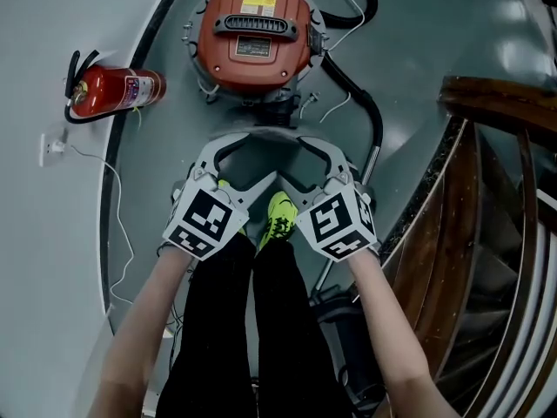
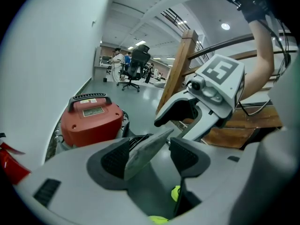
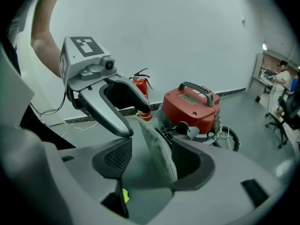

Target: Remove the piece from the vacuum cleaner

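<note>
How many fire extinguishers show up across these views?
1. The fire extinguisher stands against the wall, left of the red vacuum cleaner in the head view. No other is visible.

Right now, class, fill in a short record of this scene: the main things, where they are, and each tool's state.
Left tool: jaws apart
Right tool: jaws apart
Grey piece: flat, between the jaws of both tools, leaning on one pad of each
Vacuum cleaner: red, ahead of both tools
Fire extinguisher: red, left of vacuum cleaner in head view
</note>
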`<act>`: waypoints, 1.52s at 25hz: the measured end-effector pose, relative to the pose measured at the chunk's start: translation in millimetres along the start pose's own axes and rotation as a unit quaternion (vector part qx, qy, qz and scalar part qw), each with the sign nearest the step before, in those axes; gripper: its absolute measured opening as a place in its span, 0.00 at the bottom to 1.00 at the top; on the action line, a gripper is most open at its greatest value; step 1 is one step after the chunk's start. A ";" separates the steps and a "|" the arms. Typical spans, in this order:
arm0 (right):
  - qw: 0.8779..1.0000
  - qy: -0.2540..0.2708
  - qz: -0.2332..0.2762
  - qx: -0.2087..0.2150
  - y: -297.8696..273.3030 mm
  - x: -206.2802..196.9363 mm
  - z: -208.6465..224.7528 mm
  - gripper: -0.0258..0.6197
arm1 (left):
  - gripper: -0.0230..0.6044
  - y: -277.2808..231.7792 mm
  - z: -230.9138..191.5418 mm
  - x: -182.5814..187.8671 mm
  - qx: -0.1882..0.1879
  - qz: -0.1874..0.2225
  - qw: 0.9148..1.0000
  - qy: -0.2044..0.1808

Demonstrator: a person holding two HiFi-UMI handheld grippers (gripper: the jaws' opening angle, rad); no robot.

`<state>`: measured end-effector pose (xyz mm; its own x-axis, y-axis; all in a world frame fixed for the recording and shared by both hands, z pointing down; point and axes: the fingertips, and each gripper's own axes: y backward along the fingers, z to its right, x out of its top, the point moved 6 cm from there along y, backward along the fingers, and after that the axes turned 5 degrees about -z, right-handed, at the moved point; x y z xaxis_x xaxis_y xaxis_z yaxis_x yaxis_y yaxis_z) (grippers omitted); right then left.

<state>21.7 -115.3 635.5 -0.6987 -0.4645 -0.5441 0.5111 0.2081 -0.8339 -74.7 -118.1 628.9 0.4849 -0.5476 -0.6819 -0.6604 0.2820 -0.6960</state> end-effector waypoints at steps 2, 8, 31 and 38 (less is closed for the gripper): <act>1.000 -0.002 -0.006 -0.001 -4.4 -4.3 2.2 0.45 | 0.47 -6.7 -1.4 -3.7 -0.002 -0.006 1.000 -0.002; 1.000 -0.003 -0.017 -0.005 -17.5 -11.4 9.0 0.46 | 0.48 -20.7 -7.0 -10.3 0.004 -0.013 1.000 -0.009; 0.992 0.070 -0.101 -0.026 -62.6 -24.4 29.6 0.45 | 0.48 -59.6 -37.2 -30.6 0.015 -0.048 0.998 -0.036; 0.991 0.077 -0.104 -0.017 -69.6 -24.5 28.7 0.45 | 0.47 -65.9 -38.3 -32.5 0.018 -0.056 0.997 -0.046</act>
<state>17.6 -143.1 709.5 -0.8567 -0.3643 -0.3650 0.3322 0.1517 -0.9309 -68.9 -149.1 705.6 0.6059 -0.5029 -0.6165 -0.5792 0.2524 -0.7751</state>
